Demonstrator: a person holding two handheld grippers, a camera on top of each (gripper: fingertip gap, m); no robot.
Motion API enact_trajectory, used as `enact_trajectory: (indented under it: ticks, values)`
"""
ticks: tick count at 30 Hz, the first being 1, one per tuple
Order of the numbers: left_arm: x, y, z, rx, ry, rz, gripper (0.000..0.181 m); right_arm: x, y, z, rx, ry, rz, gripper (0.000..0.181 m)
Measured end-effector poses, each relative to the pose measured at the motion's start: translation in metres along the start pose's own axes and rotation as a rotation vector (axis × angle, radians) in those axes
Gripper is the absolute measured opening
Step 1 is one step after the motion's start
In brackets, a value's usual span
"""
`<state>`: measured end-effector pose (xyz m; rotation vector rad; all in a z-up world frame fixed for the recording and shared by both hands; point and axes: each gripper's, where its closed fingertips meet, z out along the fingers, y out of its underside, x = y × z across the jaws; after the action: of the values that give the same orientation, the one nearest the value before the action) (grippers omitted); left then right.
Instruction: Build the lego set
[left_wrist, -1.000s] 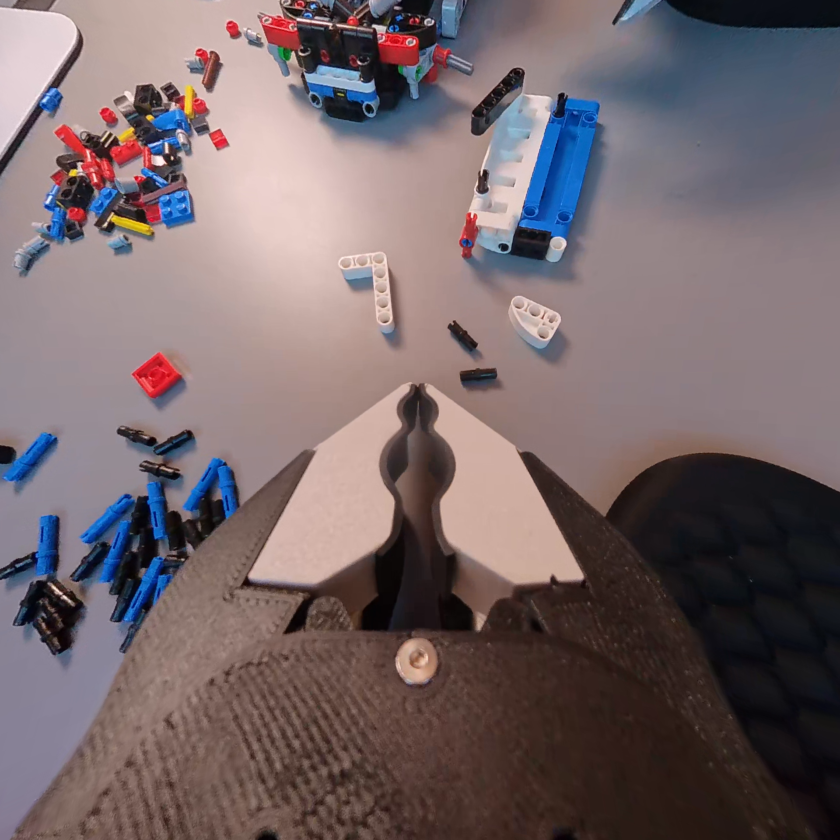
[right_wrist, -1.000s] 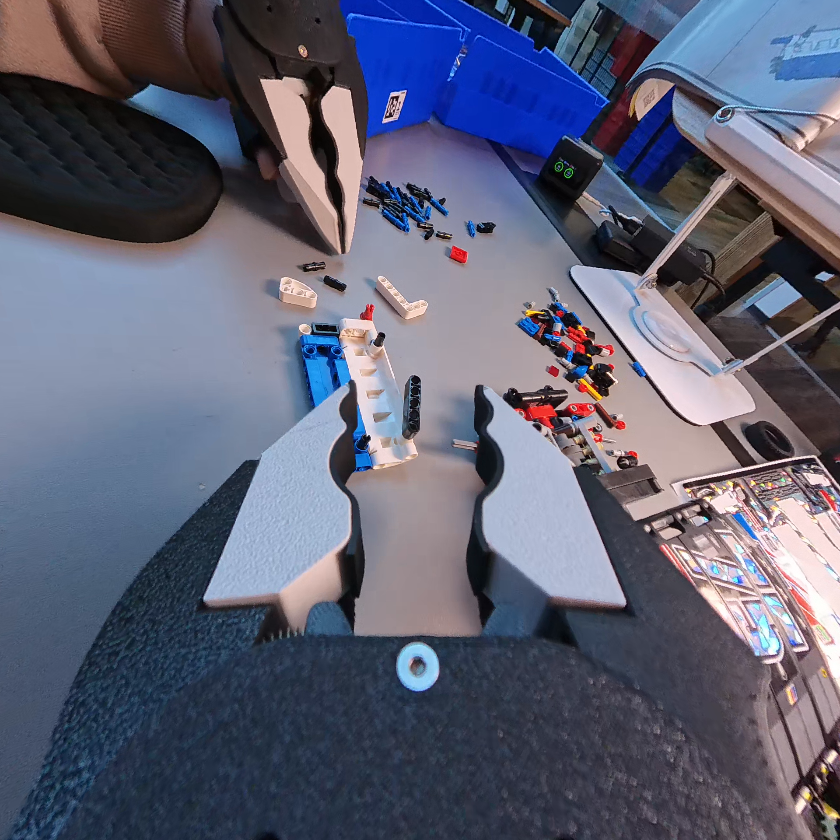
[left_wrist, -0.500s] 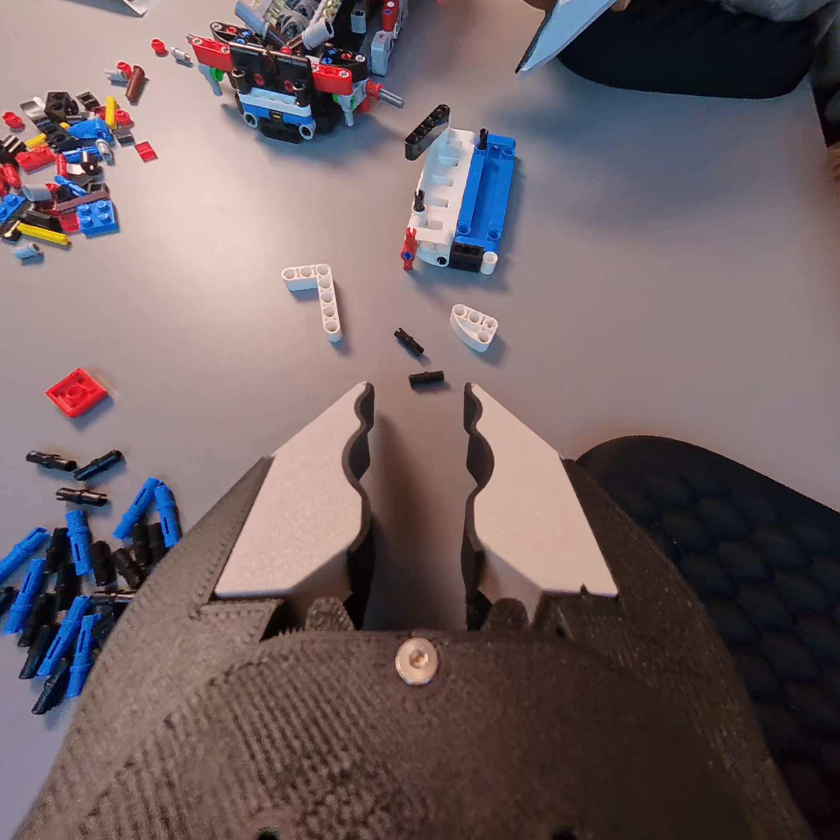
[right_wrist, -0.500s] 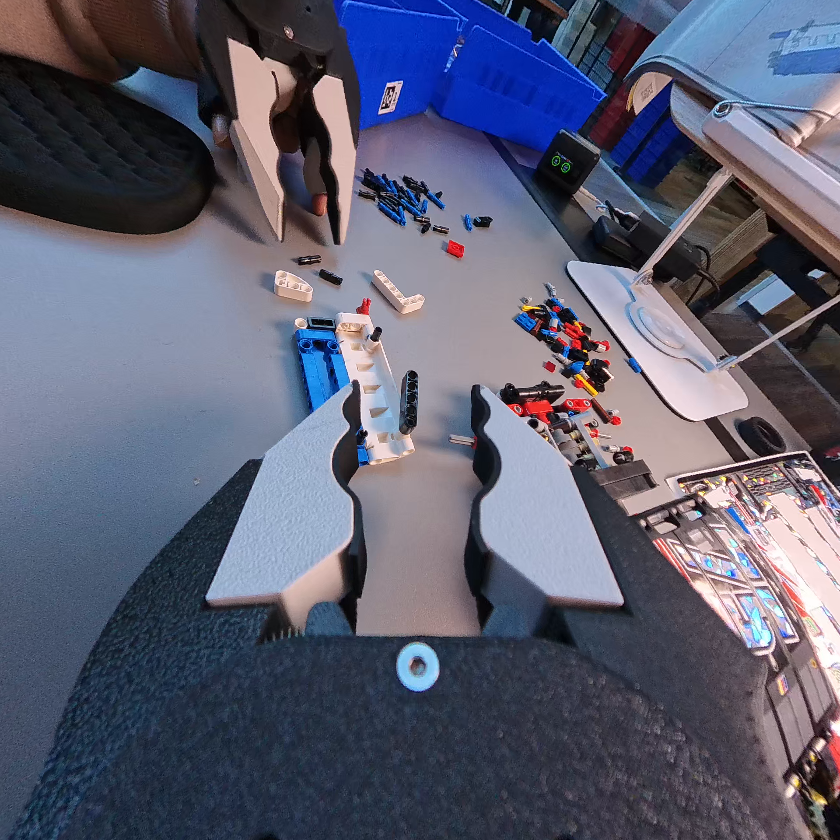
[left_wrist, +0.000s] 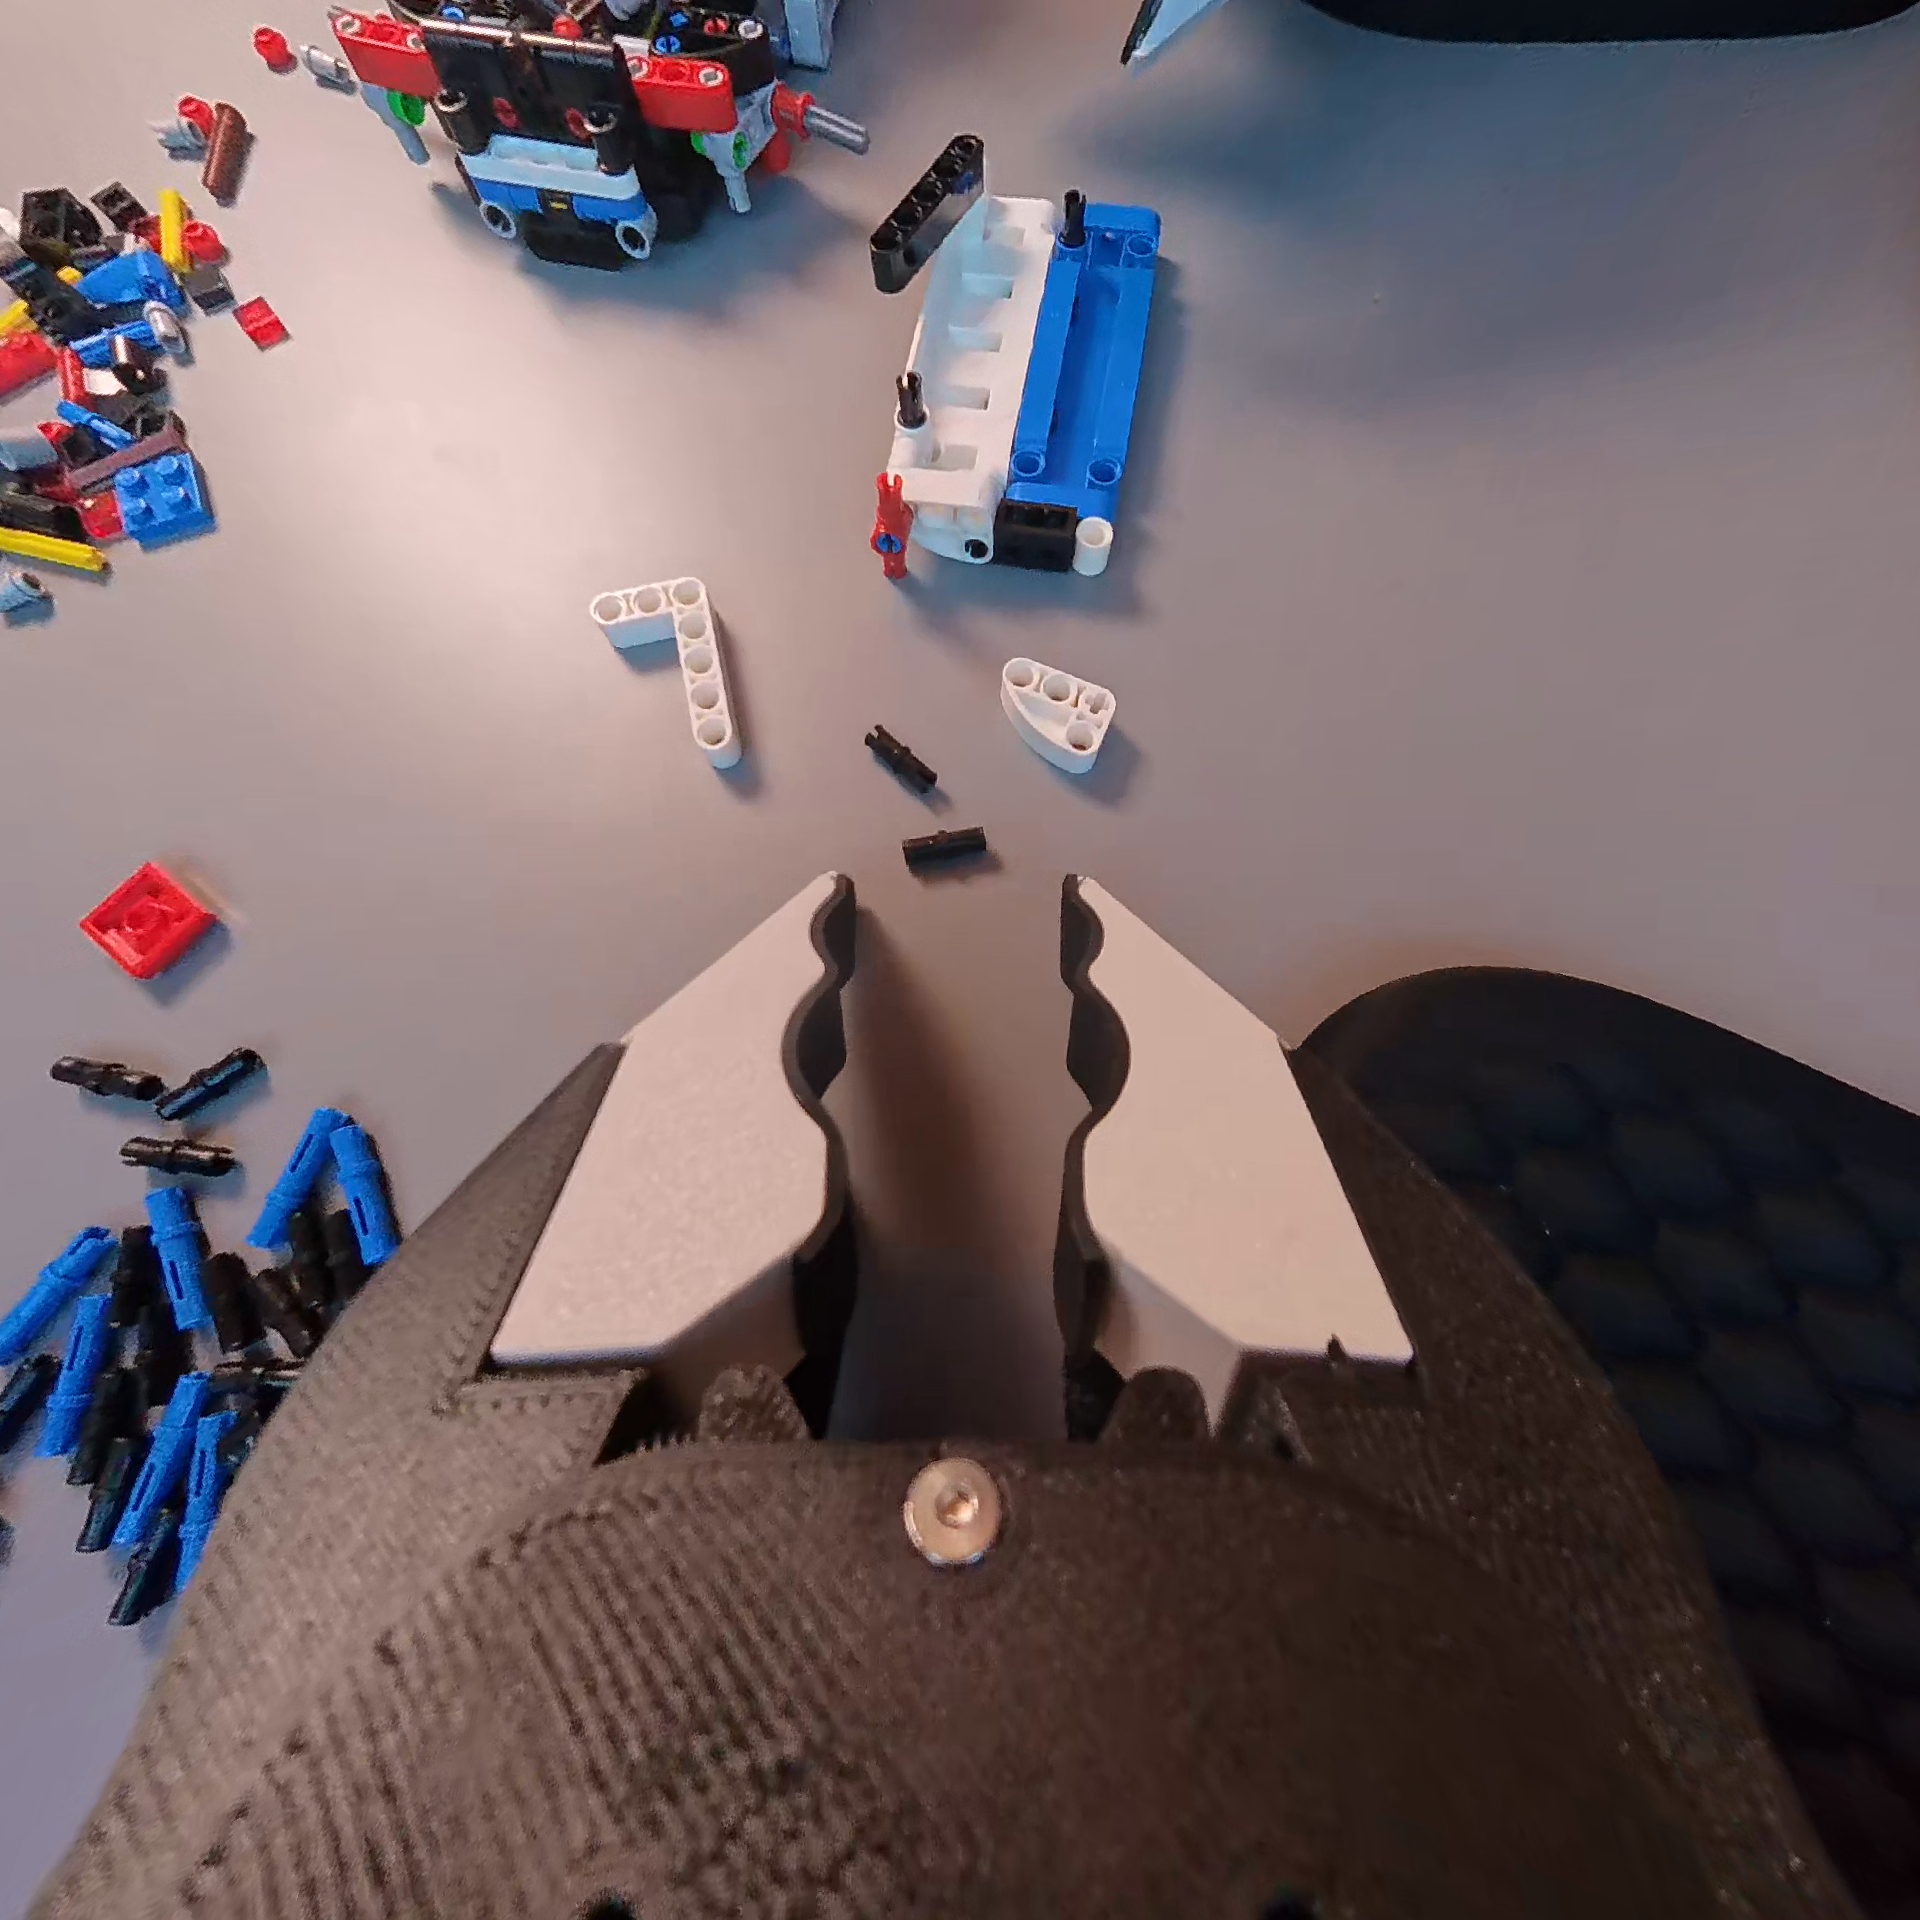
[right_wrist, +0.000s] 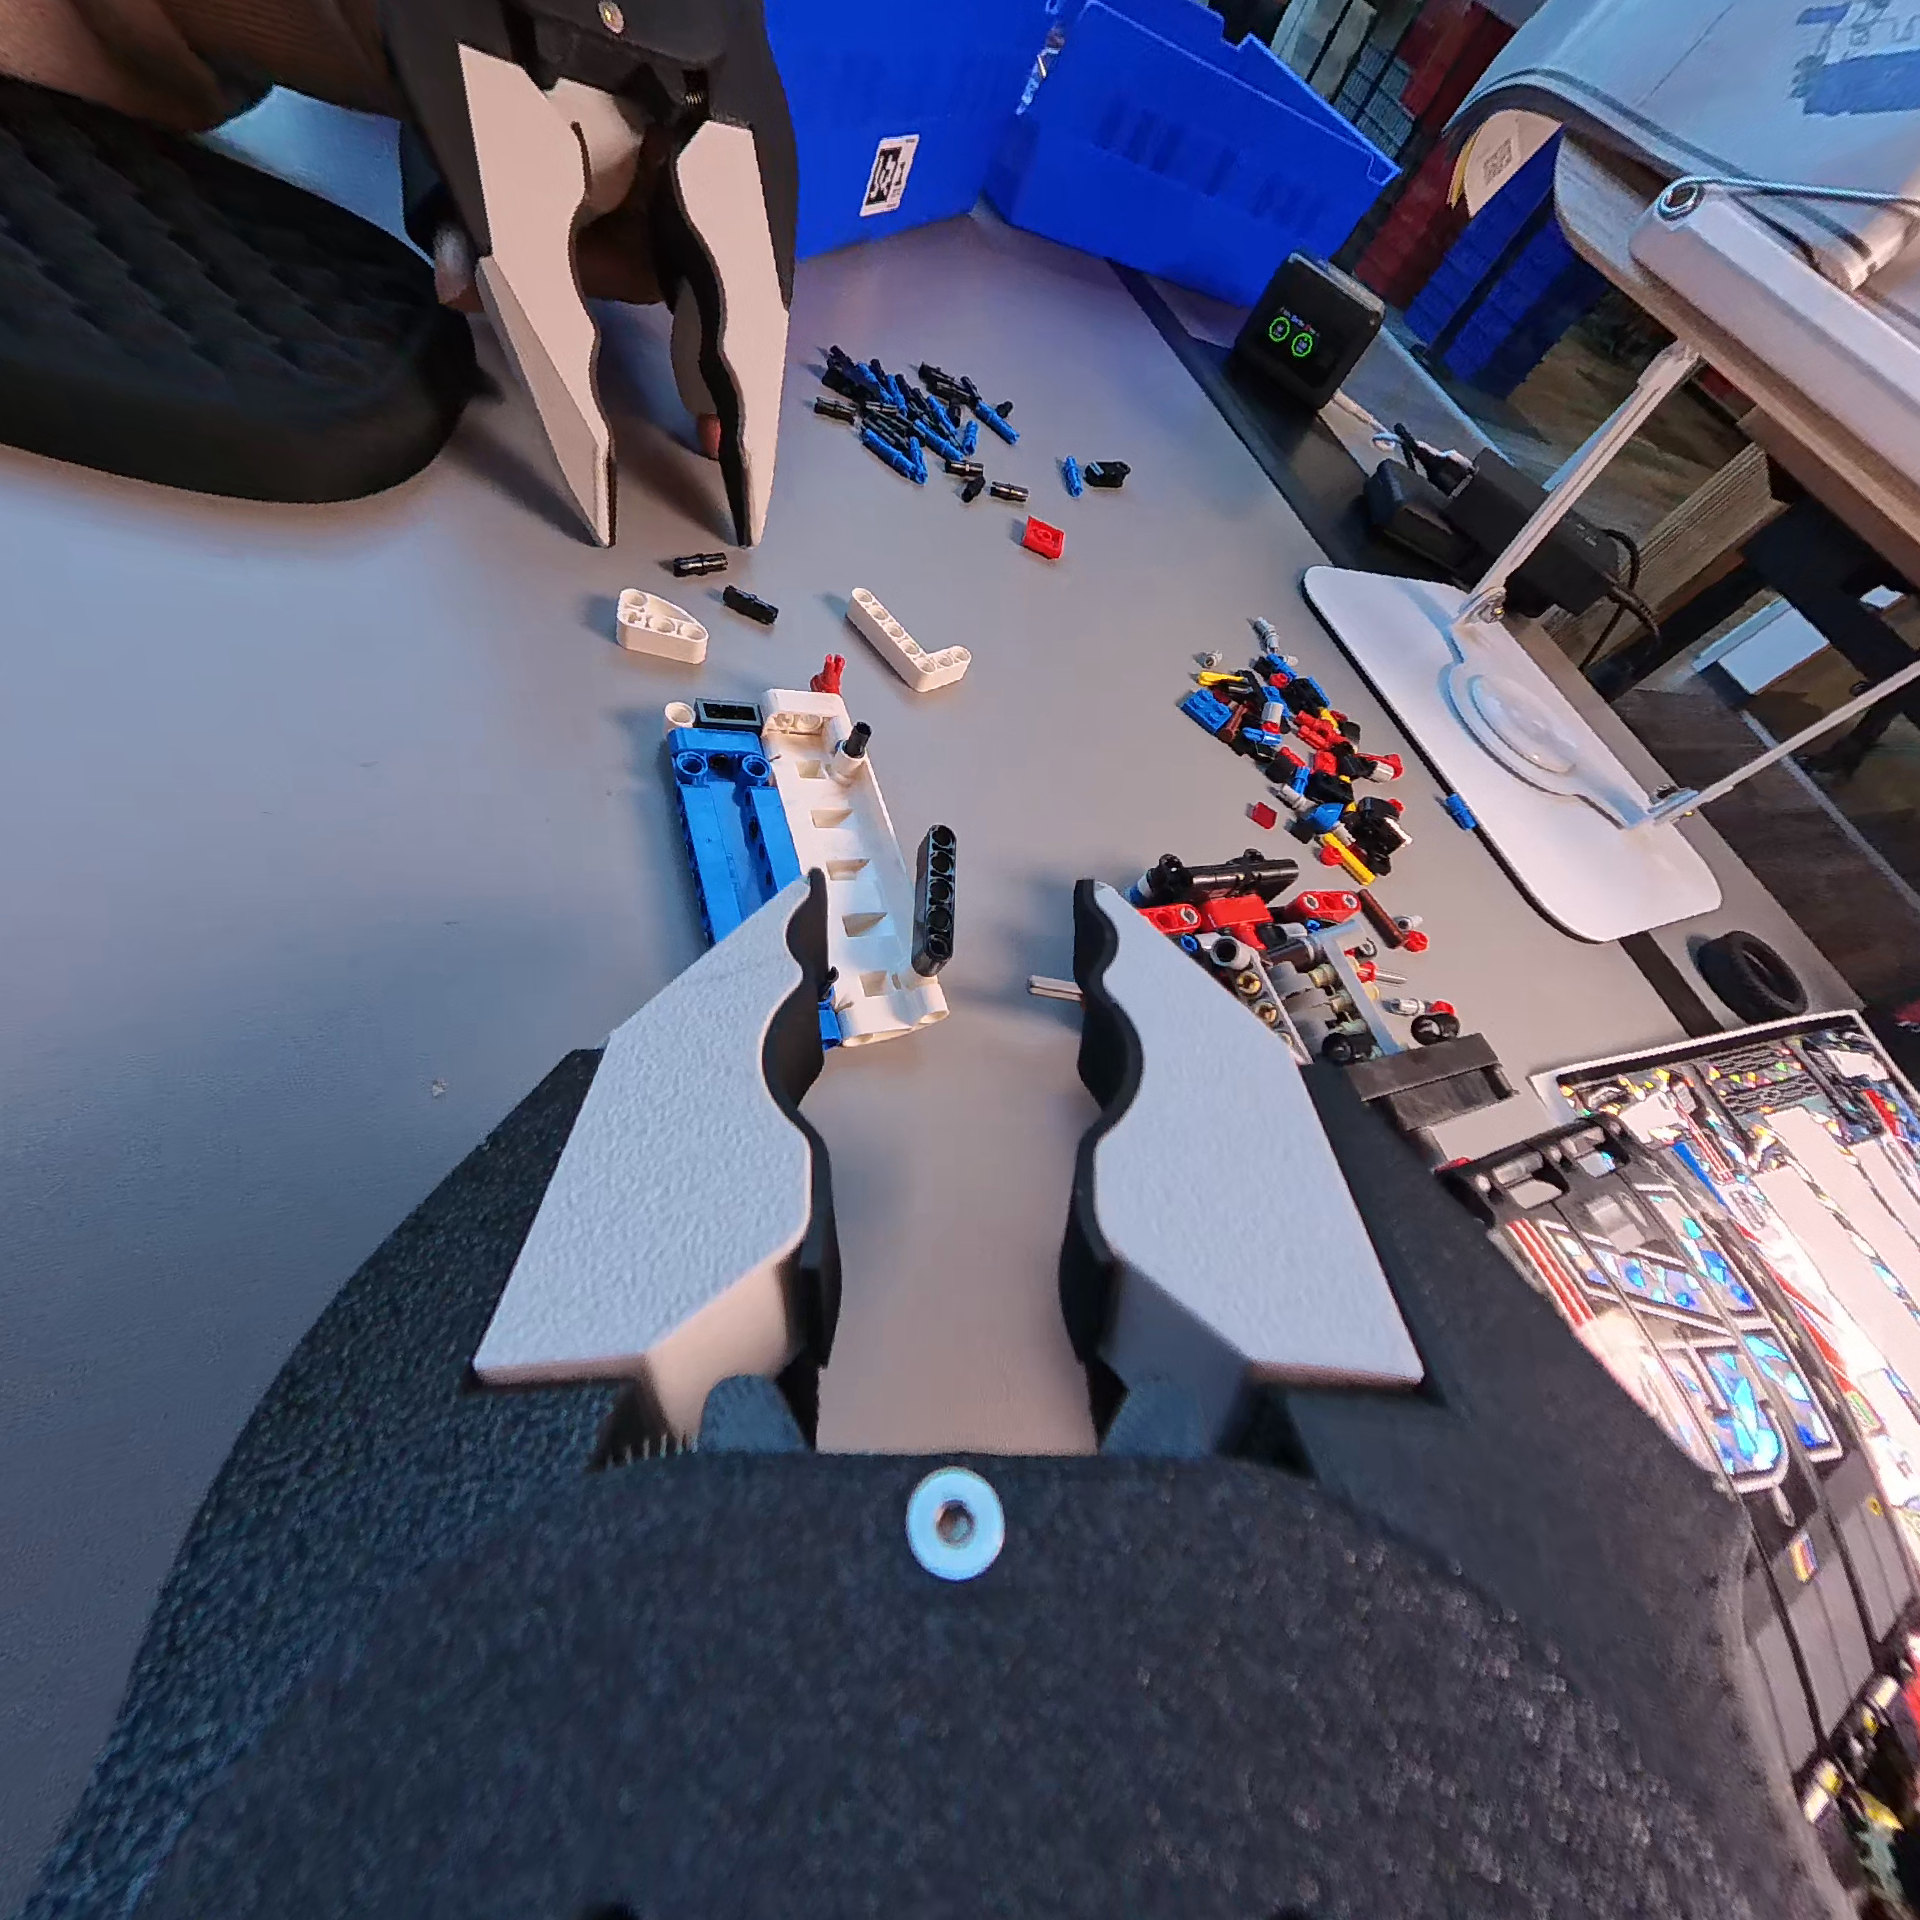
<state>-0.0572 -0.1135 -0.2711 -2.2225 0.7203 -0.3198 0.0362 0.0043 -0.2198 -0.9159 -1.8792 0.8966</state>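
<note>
Left claw (left_wrist: 958, 883) spread apart, empty, tips just short of a black pin (left_wrist: 943, 847) on the grey bench (left_wrist: 1455, 520); right claw (right_wrist: 943, 902) likewise apart, above the blue-and-white assembly (right_wrist: 790, 831). Right wrist view alone shows blue bins (right_wrist: 1174, 156) — one bearing a coded sticker — and a printed booklet (right_wrist: 1766, 1299)

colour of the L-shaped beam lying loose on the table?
White; the L-shaped beam shows best in the left wrist view.

Both grippers gape — left gripper (left_wrist: 957, 883) tips low, right gripper (right_wrist: 943, 896) level.
</note>
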Motion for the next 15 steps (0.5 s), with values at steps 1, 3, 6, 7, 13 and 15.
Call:
enact_trajectory:
  ticks: [1, 3, 6, 7, 13, 15]
  values:
    - [0.000, 0.000, 0.000, -0.002, -0.002, -0.001, 0.038, 0.000, 0.001, 0.000, -0.003, 0.000, -0.001, 0.046]
    - [-0.001, -0.001, 0.001, 0.001, -0.008, 0.000, 0.037, 0.000, 0.001, 0.001, -0.008, -0.001, -0.002, 0.045]
    - [-0.004, -0.005, 0.005, 0.005, -0.034, -0.008, 0.035, 0.000, 0.003, 0.001, -0.018, 0.000, -0.005, 0.045]
    - [-0.005, -0.006, 0.006, 0.004, -0.037, -0.006, 0.032, 0.000, 0.004, 0.002, -0.020, 0.000, -0.006, 0.045]
    - [-0.012, -0.010, 0.009, 0.011, -0.101, 0.033, 0.014, 0.000, 0.005, 0.002, -0.027, 0.003, -0.004, 0.045]
    - [-0.019, -0.011, 0.009, 0.017, -0.147, 0.048, 0.014, 0.000, 0.006, 0.002, -0.028, 0.004, -0.004, 0.045]
